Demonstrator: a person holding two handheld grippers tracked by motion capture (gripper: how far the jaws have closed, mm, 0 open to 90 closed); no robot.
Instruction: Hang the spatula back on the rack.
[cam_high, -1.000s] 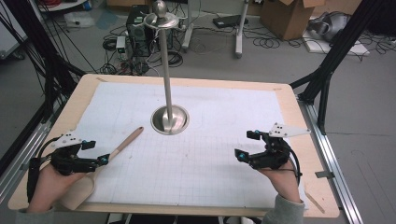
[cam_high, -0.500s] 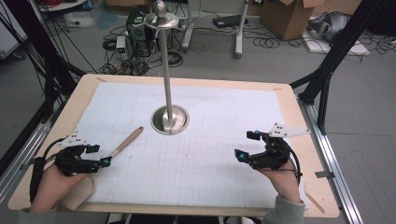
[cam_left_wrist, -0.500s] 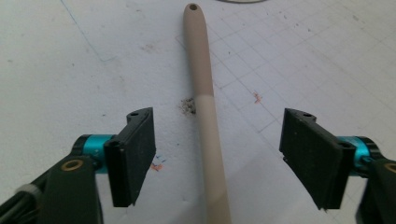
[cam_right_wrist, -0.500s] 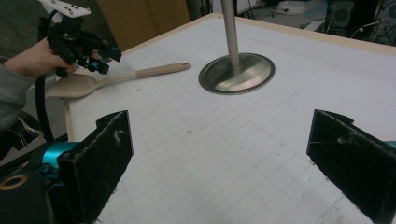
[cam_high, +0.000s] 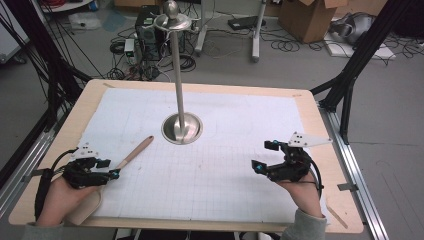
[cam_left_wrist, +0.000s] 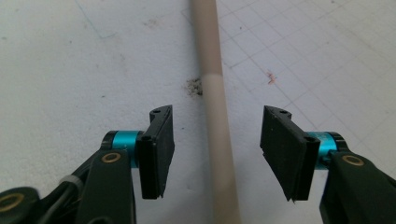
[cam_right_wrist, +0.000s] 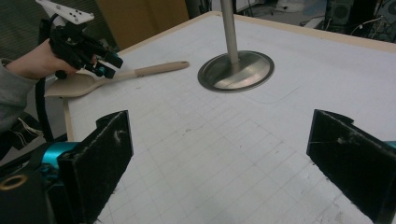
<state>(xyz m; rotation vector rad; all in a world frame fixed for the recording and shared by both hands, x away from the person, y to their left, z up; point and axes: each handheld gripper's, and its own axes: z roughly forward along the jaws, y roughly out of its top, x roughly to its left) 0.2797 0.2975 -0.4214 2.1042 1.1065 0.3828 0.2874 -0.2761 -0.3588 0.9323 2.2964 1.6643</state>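
Closing left gripper (cam_left_wrist: 217, 154) jaws straddle spatula handle (cam_left_wrist: 215, 116), untouched | right gripper (cam_right_wrist: 219, 163) gaping | writing: unreadable

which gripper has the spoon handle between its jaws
The left gripper: the wooden spoon handle runs between its closing jaws, untouched. The right gripper spans bare mat.

Our left gripper (cam_high: 114, 173) sits low at the near left, its jaws part open and just now closing, seemingly touching nothing yet. Our right gripper (cam_high: 264, 156) rests at the near right, jaws spread wide.
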